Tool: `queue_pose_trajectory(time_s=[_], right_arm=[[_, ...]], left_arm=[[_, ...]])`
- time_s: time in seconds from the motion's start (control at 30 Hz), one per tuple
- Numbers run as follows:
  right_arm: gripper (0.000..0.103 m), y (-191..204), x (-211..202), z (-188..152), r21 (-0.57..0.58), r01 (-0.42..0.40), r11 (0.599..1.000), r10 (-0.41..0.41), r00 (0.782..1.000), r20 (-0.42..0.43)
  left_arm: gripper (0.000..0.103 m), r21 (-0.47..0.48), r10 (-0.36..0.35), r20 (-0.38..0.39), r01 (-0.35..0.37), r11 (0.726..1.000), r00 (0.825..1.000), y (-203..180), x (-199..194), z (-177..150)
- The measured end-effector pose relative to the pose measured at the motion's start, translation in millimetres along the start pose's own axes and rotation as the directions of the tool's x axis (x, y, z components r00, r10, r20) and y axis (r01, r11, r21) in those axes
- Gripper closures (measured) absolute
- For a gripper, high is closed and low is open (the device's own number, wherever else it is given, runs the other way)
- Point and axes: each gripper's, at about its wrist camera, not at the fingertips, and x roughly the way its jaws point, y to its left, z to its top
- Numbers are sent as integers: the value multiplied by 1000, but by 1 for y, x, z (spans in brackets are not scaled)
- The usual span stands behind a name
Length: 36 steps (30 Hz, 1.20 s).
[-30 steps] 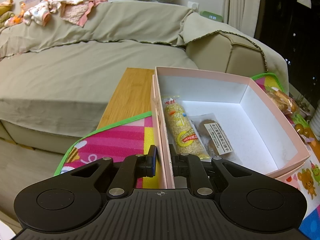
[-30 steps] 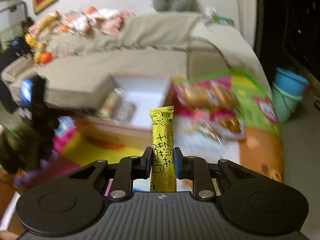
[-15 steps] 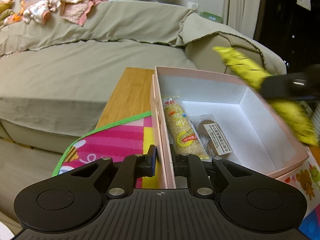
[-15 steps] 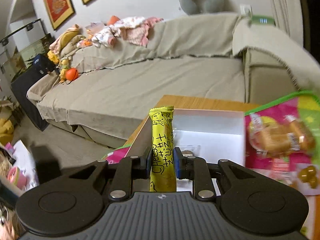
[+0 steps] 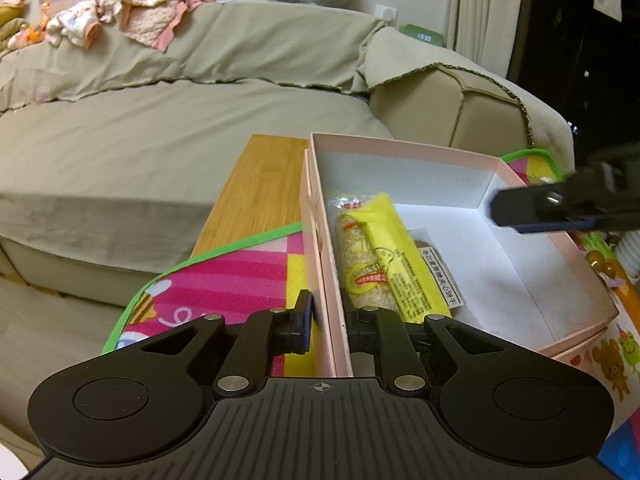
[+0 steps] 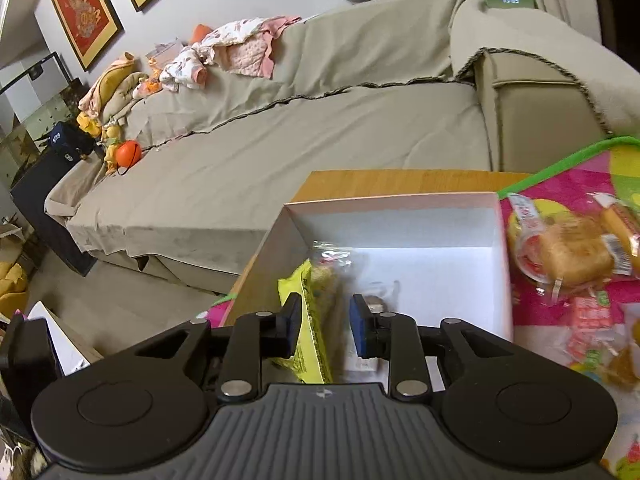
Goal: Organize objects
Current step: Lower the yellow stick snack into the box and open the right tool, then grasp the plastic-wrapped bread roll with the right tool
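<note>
Left tool (image 5: 326, 322) clamps the pink box (image 5: 592, 280) wall; right tool (image 6: 325, 326), just opening, grips nothing.

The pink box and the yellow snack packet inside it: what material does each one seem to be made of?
The pink box looks like stiff cardboard: thin straight walls, crisp folded corners, matte pink outside, matte white inside. The yellow snack packet looks like thin plastic film, perhaps foil-lined: slightly glossy, printed, with a crimped end seal; the lining cannot be seen.
</note>
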Motion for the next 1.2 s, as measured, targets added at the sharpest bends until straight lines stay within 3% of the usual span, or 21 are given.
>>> queue_pose_trajectory(time_s=[0.3,0.4,0.53,0.77,1.03,1.13,1.2], right_arm=[[66,-54,-48,-26,40,138,990,-140,989,57],[59,-75,-76,-37,67,192,979,-198,974,110],[47,-105,-108,-49,109,298,948,-313,933,177],[39,-149,-123,-74,206,374,904,-407,901,151],[36,-155,-103,-92,184,389,903,-412,904,111],[36,-156,-95,-79,155,366,918,-385,916,116],[28,-158,-89,-58,128,340,932,-356,926,130]], left_arm=[[88,6,11,-4,-11,1000,1000,-2,1,1],[88,7,13,-5,-13,1000,1000,-3,1,1],[88,6,19,-6,-18,1000,1000,-3,0,0],[88,7,26,-8,-26,1000,1000,-4,-1,-2],[88,7,25,-9,-25,1000,1000,-3,-1,-3],[88,7,25,-9,-25,1000,1000,-3,-1,-3],[89,7,26,-9,-26,1000,1000,-3,-2,-3]])
